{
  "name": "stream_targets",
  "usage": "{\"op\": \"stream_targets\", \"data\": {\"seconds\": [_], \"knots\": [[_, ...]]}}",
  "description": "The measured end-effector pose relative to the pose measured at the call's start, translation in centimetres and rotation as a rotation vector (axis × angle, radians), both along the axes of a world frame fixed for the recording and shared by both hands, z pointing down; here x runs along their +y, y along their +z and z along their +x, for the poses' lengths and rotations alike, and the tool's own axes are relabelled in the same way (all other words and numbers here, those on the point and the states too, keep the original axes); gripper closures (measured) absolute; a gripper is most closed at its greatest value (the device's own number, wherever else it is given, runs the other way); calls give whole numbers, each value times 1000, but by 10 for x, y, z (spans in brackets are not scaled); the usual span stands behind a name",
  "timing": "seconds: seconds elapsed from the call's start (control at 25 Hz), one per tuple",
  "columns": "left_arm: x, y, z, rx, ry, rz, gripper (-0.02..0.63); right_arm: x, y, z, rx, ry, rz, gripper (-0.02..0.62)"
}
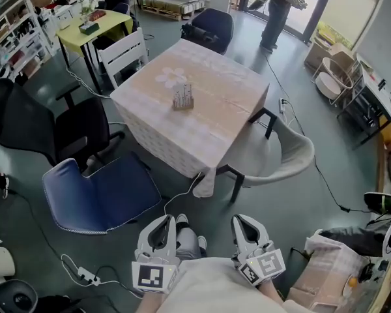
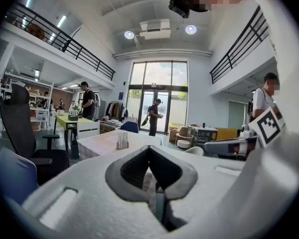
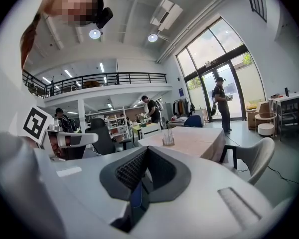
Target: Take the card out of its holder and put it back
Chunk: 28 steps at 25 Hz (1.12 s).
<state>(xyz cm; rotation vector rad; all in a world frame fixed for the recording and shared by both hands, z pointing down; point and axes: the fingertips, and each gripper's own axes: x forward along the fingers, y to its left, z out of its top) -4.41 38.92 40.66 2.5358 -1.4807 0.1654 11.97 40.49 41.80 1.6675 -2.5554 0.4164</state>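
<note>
Card holder (image 1: 183,97) is standing upright near the middle of the square table (image 1: 225,106), well apart from both grippers and lying at about 12 o'clock from them in the head view. Whether the card is sitting inside it is too small to tell. The left gripper (image 1: 171,222) is hovering low at the 6 o'clock edge of that view, over the person's lap, with its jaws pressed together and nothing between them. The right gripper (image 1: 246,223) is hanging just beside it, toward 3 o'clock, its jaws likewise closed and empty. A blue chair (image 1: 101,191) is sitting at 10 o'clock from the grippers. A white chair (image 1: 283,155) is standing at the table's 4 o'clock corner.
</note>
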Motion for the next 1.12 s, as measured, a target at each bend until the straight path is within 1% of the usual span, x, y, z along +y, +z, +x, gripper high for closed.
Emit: {"op": "stream_targets", "data": {"seconds": [0.16, 0.28, 0.4, 0.56, 0.76, 0.88, 0.96, 1.12], "knots": [[-36, -3, -16, -2, -26, 7, 604, -37, 0, -8, 1, 1, -4, 594], [-69, -8, -32, -9, -43, 9, 604, -73, -9, -16, -16, 16, 3, 594], [-96, -12, -41, -23, -31, 5, 604, -100, -19, -26, -26, 25, 17, 594], [-126, -14, -42, -28, 5, 15, 604, -126, -17, -38, -24, 26, 22, 594], [-153, -12, -41, -37, 22, 26, 604, -152, -18, -51, -21, 18, 21, 594], [-162, -20, -34, -17, 13, 53, 604, -161, -17, -53, -23, 4, 20, 594], [-168, -19, -32, -5, 4, 46, 604, -168, -15, -53, -26, -5, 14, 594], [-181, -14, -23, -12, -21, 37, 604, -183, -10, -43, -28, -28, 0, 594]]}}
